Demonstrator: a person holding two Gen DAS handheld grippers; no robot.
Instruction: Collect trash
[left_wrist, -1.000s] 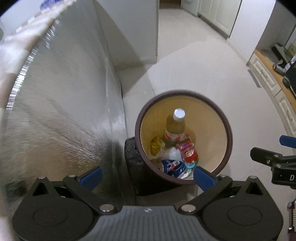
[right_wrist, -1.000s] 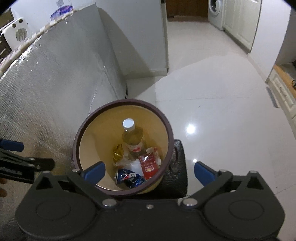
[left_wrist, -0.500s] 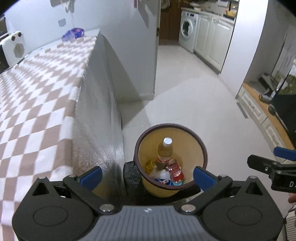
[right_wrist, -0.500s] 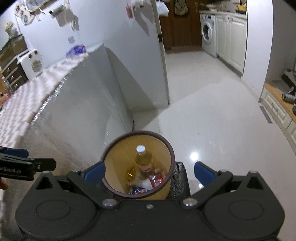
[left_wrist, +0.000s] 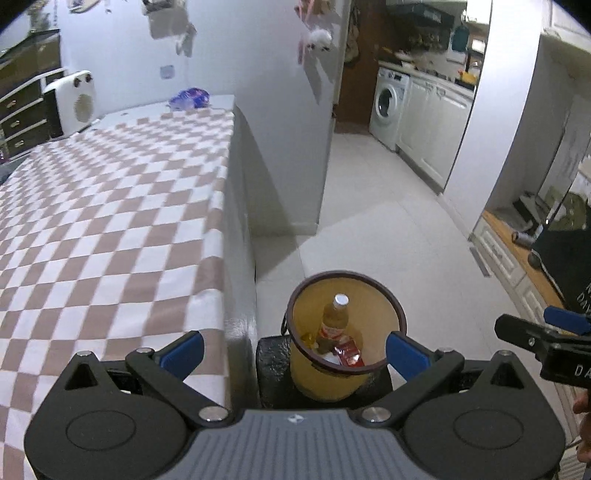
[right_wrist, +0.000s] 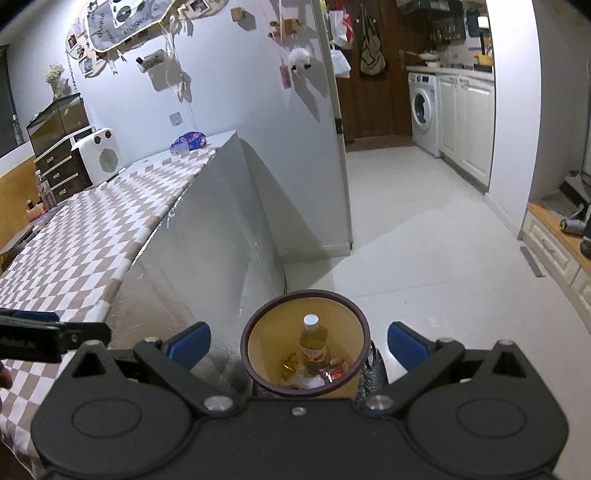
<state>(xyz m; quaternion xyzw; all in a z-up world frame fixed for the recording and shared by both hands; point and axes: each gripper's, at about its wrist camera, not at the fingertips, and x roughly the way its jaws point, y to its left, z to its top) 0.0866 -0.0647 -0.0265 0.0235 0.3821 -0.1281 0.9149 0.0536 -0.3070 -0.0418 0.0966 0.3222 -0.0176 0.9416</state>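
Both grippers held above the bin, jaws spread wide and empty.

The left gripper (left_wrist: 293, 350) and right gripper (right_wrist: 298, 341) each hold nothing. The bin (left_wrist: 391, 308) stands on the floor at 6 o'clock in both views, beside the checkered table (left_wrist: 110, 221) at 9 o'clock. Inside it are a bottle (right_wrist: 313, 341) standing upright (white cap up), a red wrapper (left_wrist: 347, 355) and a yellow wrapper (right_wrist: 290, 363).
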